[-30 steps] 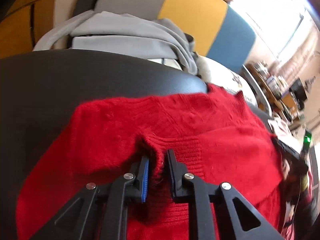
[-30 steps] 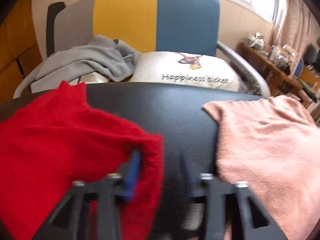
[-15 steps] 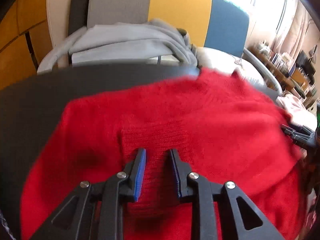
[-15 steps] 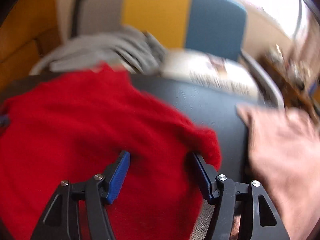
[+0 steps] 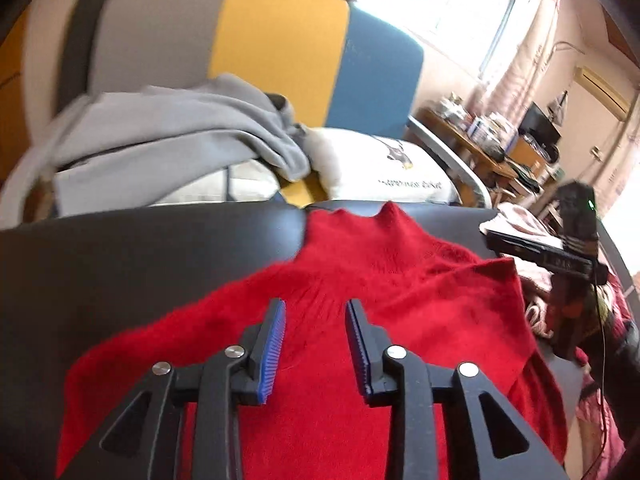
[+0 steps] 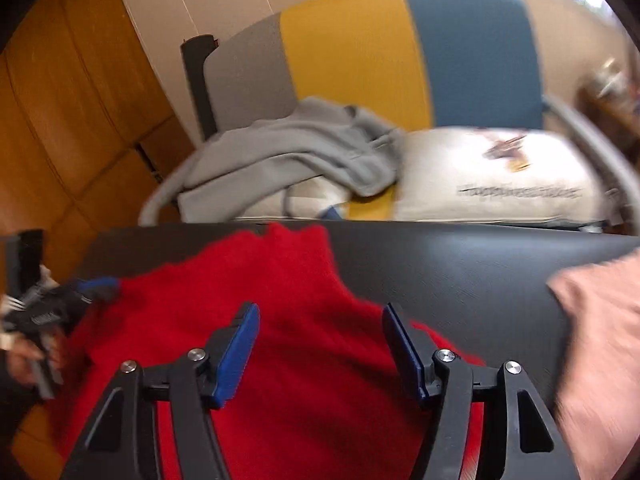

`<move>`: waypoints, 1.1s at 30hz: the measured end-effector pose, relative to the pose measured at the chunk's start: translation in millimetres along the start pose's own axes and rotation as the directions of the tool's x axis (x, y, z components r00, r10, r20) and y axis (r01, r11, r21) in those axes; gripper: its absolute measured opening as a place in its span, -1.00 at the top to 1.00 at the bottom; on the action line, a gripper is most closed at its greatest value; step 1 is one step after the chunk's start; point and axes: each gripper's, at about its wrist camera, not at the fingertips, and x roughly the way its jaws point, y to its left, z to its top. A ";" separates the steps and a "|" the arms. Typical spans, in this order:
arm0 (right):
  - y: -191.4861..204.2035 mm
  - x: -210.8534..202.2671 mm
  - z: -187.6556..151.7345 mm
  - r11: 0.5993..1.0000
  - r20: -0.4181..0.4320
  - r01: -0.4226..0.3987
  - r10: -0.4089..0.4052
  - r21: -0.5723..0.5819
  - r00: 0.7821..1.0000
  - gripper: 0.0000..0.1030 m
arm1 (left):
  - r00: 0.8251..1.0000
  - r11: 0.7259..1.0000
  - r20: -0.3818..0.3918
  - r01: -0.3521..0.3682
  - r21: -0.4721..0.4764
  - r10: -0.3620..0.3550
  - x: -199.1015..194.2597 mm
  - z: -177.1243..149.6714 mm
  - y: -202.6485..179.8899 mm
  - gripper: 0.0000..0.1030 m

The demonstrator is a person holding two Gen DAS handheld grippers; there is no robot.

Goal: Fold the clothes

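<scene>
One black counter (image 5: 140, 256), dark textured top, carries one red knit sweater (image 5: 384, 280) spread flat across its near and middle part, long axis running from the near edge toward the far edge, the notched narrow end pointing away at the chair. Behind the counter one chair (image 6: 472, 52) with grey, yellow and blue back panels holds one grey hoodie (image 6: 288, 152) heaped on the seat and one white cushion (image 6: 496, 168) with a small animal print and a line of black lettering, too blurred to read. One pink garment (image 6: 600, 320) lies on the counter's right side, just beside the sweater, apart from it in the right wrist view. Left gripper (image 5: 316, 316) hovers above the sweater's middle, jaws have just been opening, pads parted with only the sweater's surface seen through the gap, nothing pinched. Right gripper (image 6: 320, 324) sits over the sweater's right part, jaws set wide, just closing a little, pads not pressing cloth. Each gripper shows at the edge of the other's view, with small white print on the body, unreadable.
</scene>
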 end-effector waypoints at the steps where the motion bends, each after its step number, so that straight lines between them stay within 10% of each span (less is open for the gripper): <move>1: -1.9 12.4 10.3 1.000 -0.020 -0.028 0.028 -0.001 0.999 -0.24 | 1.000 1.000 -0.009 0.000 0.007 0.000 9.4 7.4 -0.6 0.34; 12: 8.1 107.8 42.4 0.978 -0.173 -0.022 -0.014 -0.210 0.985 -0.21 | 0.987 0.994 -0.161 0.037 0.106 -0.020 106.1 53.0 -14.4 0.03; 15: 14.7 113.3 42.8 0.958 -0.168 0.012 -0.063 -0.286 0.984 0.24 | 0.984 0.992 -0.175 0.034 0.120 -0.013 113.6 55.3 -21.3 0.03; 17: 20.9 113.0 43.9 0.953 -0.181 -0.016 -0.042 -0.304 0.983 0.76 | 0.983 0.993 -0.180 0.047 0.110 -0.026 115.1 55.9 -23.0 0.35; 20: 27.8 115.7 44.1 0.950 -0.190 -0.016 -0.046 -0.313 0.981 0.76 | 0.981 0.994 -0.182 0.080 0.072 -0.065 113.9 55.5 -22.5 0.84; 33: 53.2 35.5 30.1 0.963 -0.043 -0.043 0.033 -0.265 0.999 0.76 | 0.985 0.985 0.050 0.164 0.050 -0.167 22.3 17.8 -39.3 0.88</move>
